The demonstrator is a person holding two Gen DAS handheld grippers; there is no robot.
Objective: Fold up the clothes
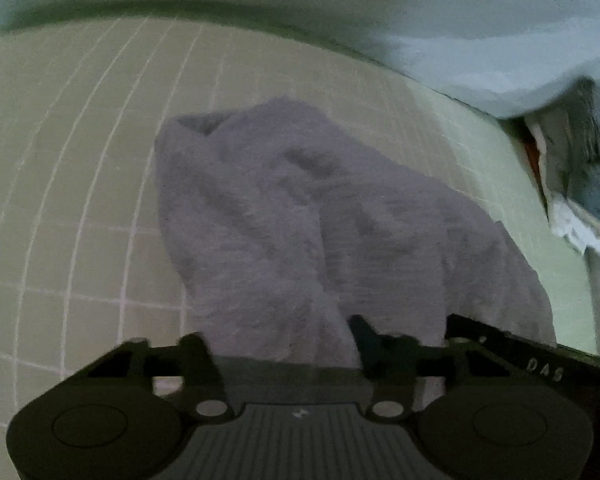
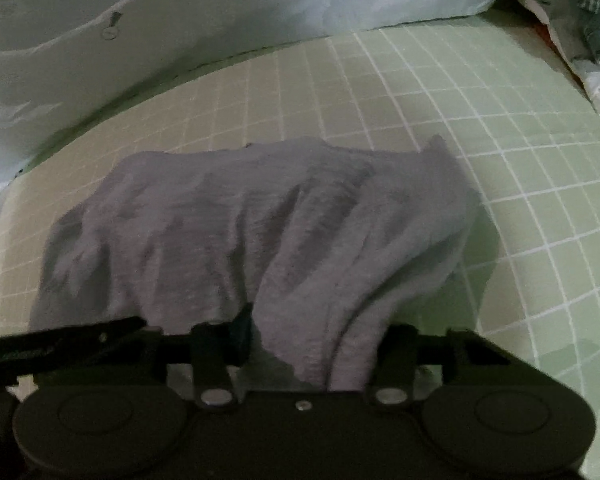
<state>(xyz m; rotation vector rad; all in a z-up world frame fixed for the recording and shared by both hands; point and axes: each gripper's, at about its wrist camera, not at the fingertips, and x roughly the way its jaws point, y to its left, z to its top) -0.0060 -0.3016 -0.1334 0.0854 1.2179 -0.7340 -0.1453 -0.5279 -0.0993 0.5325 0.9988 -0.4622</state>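
A grey fleecy garment [image 1: 284,208] lies rumpled on the green checked bedsheet [image 1: 80,200]. Its near end is bunched over my left gripper [image 1: 280,320], hiding the fingertips. The two finger stubs [image 1: 198,346] stand well apart with cloth between them. In the right wrist view the same garment [image 2: 220,224] runs in pleats down to my right gripper [image 2: 316,320]. Its fingers [image 2: 240,328] are also apart, and the cloth's hem drops between them and covers the tips. The two grippers sit side by side at the garment's near edge.
A pale blue quilt with a carrot print [image 2: 260,0] lies along the far side of the bed. A pile of other clothes [image 1: 572,168] sits at the right, also seen at the far right [image 2: 580,20]. Bare sheet [image 2: 540,200] spreads to the right of the garment.
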